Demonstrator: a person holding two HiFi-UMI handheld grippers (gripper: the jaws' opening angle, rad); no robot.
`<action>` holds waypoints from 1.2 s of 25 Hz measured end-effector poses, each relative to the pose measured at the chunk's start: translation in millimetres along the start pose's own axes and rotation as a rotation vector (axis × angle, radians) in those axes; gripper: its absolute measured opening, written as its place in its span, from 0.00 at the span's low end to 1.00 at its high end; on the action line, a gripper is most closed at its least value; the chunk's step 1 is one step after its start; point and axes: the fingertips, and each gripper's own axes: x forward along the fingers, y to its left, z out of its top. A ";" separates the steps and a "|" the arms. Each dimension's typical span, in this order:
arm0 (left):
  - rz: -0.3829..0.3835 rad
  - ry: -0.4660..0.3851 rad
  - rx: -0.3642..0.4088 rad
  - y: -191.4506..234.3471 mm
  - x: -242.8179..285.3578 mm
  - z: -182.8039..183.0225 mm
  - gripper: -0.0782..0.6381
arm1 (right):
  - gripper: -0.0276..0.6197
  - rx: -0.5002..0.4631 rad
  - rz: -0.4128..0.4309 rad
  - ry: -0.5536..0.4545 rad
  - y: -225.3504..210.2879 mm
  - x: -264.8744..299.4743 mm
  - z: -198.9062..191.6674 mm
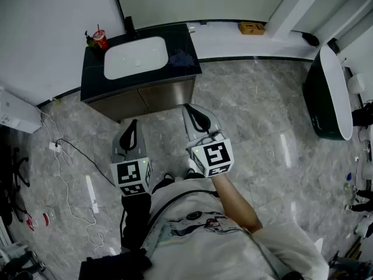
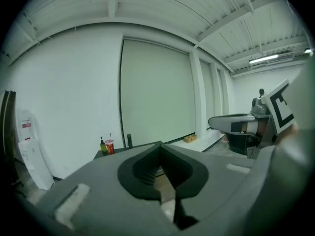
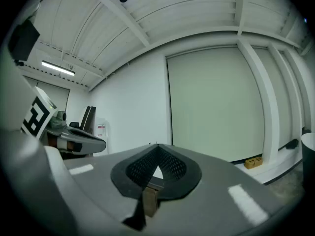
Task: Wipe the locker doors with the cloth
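No cloth and no locker show in any view. My left gripper (image 1: 129, 132) and right gripper (image 1: 197, 116) are held side by side at waist height, and both point at a dark sink cabinet (image 1: 145, 98) with brown front doors. Each has its jaws together and nothing between them. In the left gripper view, the left gripper (image 2: 160, 146) is shut, with the cabinet top just beyond its tips. The right gripper (image 3: 157, 150) is also shut and empty in the right gripper view. Each gripper shows at the edge of the other's view.
A white basin (image 1: 135, 57), a red cup (image 1: 100, 38) and a green bottle (image 1: 90, 38) sit on the cabinet. A yellow box (image 1: 252, 28) lies on the far ledge. A dark, white-topped unit (image 1: 326, 95) stands at the right. White cables (image 1: 70, 179) trail on the grey floor at the left.
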 end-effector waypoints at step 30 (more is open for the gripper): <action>-0.129 0.142 -0.063 34.2 50.1 -64.8 0.11 | 0.10 0.063 -0.032 0.242 -3.0 43.0 -96.7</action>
